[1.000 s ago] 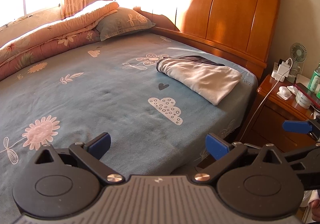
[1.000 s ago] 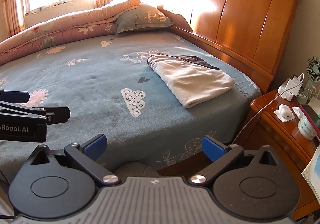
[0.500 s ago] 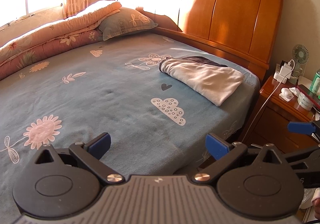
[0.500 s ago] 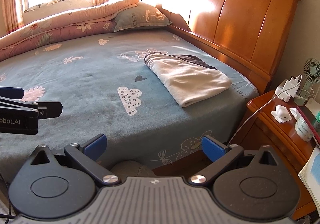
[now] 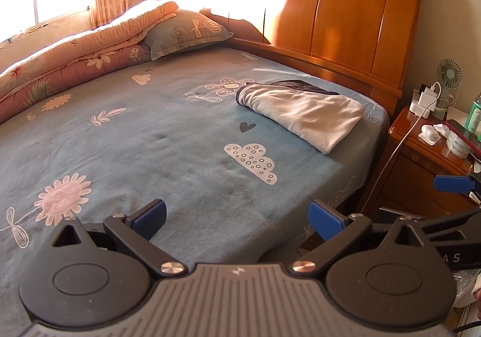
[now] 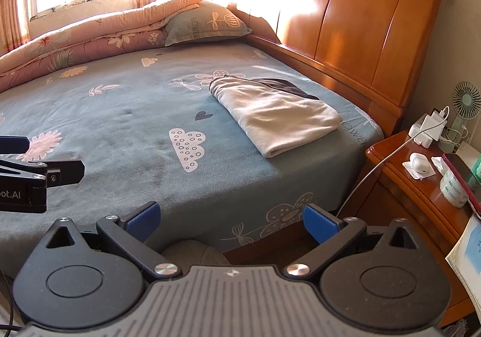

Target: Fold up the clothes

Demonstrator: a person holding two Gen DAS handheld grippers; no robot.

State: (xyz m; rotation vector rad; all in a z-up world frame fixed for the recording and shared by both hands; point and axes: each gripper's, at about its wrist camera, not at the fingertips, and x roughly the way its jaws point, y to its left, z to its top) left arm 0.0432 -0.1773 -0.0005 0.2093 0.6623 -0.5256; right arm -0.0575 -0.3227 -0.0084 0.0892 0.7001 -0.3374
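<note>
Clothes (image 5: 303, 113): folded, lying on bed (image 5: 150, 138), near headboard (image 5: 339, 15)
Left gripper (image 5: 237, 219): wide open, empty, at bed's near edge
Right gripper (image 6: 230, 219): wide open, empty, at bed's near edge

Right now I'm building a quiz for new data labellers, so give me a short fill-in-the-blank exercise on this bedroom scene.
1. The folded garment lies on the ____ bed sheet.
2. The left gripper and the right gripper both have their jaws ____.
3. The small fan stands on the wooden ____.
4. The pillow leans against the rolled ____.

Missing words: blue; open; nightstand; quilt
</note>
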